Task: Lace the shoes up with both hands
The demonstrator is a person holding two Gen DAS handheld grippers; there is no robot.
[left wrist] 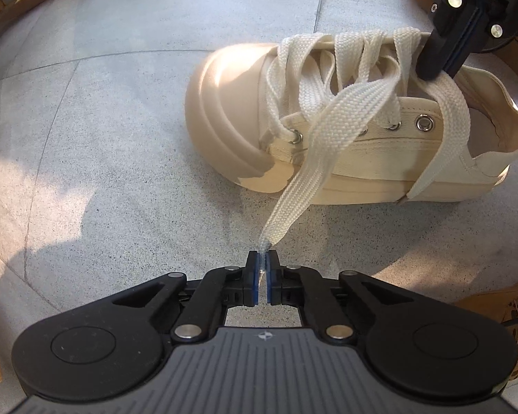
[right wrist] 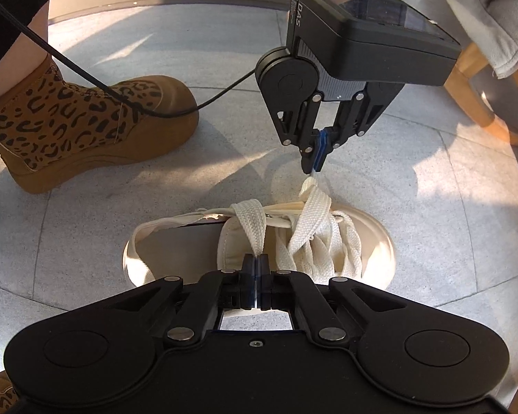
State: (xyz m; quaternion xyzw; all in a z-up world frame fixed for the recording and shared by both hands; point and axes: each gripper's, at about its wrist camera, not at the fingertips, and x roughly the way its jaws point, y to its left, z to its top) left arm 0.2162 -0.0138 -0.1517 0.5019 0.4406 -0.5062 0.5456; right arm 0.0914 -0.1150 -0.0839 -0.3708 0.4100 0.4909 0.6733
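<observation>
Jaws, left: left gripper [left wrist: 262, 258] is clamped on the clear-tipped end of one lace end [left wrist: 314, 158], which runs from the pads up to the shoe's eyelet row.
Jaws, right: right gripper [right wrist: 258, 262] is pressed together on the other lace end [right wrist: 250, 222], a flat band pinched just above the tongue; in the left wrist view its black fingers [left wrist: 442, 55] come down at the top of the lacing.
Lace path: the left-held end crosses over the front of the lacing and hangs out past the sole toward the floor; the right-held end loops up near the collar. Neither is pulled taut.
Shoe: cream canvas shoe [left wrist: 380, 158] stands upright on the tiled floor [left wrist: 121, 120], toe cap toward the left of the left wrist view, collar open.
Lacing state: several crossings are threaded but slack; at least one upper eyelet [left wrist: 423, 123] shows bare.
Surroundings: a person's leopard-print boot [right wrist: 86, 124] stands well apart from the shoe, with a black cable [right wrist: 127, 100] lying across it; wooden chair legs [right wrist: 480, 103] at the edge.
Step in hand: judged to be both free ends secured, ready for tightening or further threading.
Next move calls for: drawing the two ends apart evenly to take out the slack, without tipping the shoe; the tip must not slip from the left pads.
Risk: the shoe is unweighted and could drag across the floor.
</observation>
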